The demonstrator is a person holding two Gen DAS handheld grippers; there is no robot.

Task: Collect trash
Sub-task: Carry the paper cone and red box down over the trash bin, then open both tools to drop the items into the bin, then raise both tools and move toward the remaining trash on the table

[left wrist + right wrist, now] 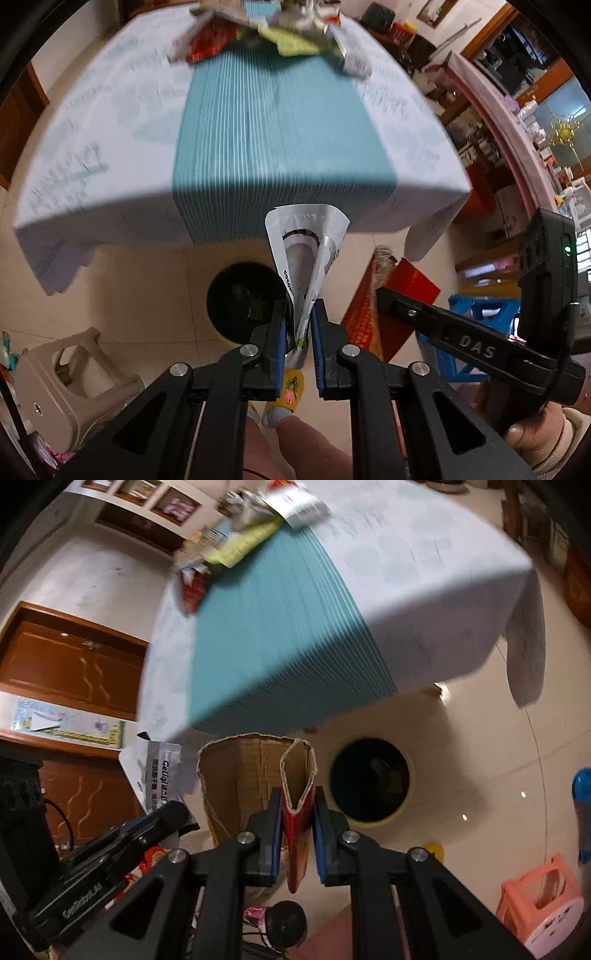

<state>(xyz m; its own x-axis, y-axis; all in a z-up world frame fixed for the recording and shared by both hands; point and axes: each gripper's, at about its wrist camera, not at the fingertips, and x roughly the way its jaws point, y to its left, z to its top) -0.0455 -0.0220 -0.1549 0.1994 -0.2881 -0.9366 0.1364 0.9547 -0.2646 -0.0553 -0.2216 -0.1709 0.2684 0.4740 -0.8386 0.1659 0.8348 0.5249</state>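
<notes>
My left gripper [298, 314] is shut on a white and silver snack wrapper [306, 251] and holds it above the floor, just right of a black-lined yellow trash bin [240, 299]. My right gripper [297, 797] is shut on a torn red cardboard box [255, 775], held up left of the same bin [371, 779]. The box [373, 306] and right gripper body also show at the right of the left wrist view. The wrapper [155, 775] shows at the left of the right wrist view. More trash [273, 33] lies piled at the table's far end [236, 546].
A table with a white cloth [92, 147] and teal runner [277, 129] stands beyond the bin. A beige stool [70, 380] is at left, a blue stool [480, 317] at right, a pink stool [543, 904] on the floor. Wooden doors [70, 664] and shelves line the walls.
</notes>
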